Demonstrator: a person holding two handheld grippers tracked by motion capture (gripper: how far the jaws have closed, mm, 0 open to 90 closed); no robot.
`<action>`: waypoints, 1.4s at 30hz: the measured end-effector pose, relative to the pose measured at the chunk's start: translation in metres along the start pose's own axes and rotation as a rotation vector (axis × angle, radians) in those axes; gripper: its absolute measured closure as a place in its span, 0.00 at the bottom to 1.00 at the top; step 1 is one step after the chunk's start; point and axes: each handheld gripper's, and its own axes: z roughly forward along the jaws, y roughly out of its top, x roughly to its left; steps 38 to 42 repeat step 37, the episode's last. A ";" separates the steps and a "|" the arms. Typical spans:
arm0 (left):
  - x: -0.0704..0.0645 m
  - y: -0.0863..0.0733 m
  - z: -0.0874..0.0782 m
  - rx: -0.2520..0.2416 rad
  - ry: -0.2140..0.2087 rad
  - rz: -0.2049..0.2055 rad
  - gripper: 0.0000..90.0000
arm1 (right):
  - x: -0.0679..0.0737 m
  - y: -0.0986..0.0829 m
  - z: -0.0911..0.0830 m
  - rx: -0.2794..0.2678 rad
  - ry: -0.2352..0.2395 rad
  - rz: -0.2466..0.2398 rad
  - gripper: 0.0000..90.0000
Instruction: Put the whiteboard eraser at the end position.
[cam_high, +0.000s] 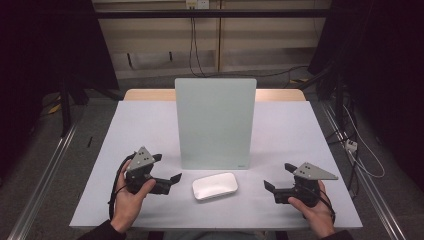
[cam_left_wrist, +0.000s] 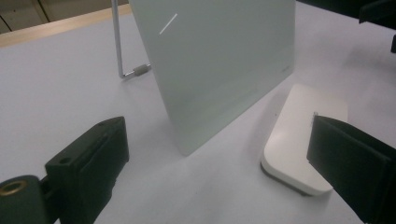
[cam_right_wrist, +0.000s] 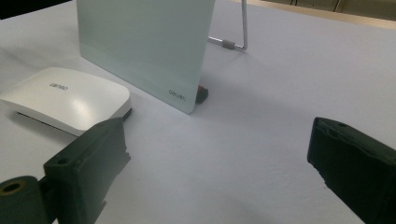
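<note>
A pale table (cam_high: 125, 130) carries 2 things and no open container; a flat white eraser (cam_high: 215, 186), rounded like a bar of soap, lies near the front edge, and nothing sits on it; just behind it a pale green glass board (cam_high: 215, 122) stands tilted back on a thin metal leg (cam_left_wrist: 117, 42); the eraser and the board lie close together, and I cannot tell whether they touch. The left gripper (cam_high: 168, 171) rests in a hand (cam_high: 129, 200) to the left of the eraser, jaws spread wide and holding nothing; its nearer jaw points toward the eraser without touching it. The right gripper (cam_high: 280, 176) sits in the other hand (cam_high: 315, 212), to the right of the eraser and well apart from it; its 2 jaws also gape wide around bare tabletop.
</note>
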 end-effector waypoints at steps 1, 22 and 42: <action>0.000 -0.001 0.000 0.000 -0.004 -0.008 0.06 | 0.000 0.000 0.000 0.000 0.001 0.000 0.05; 0.005 -0.029 -0.015 -0.043 0.057 -0.045 0.06 | -0.001 0.000 -0.001 -0.001 -0.005 0.004 0.05; 0.011 -0.033 -0.018 -0.044 0.072 -0.068 0.06 | -0.002 0.000 0.000 0.001 -0.007 0.012 0.05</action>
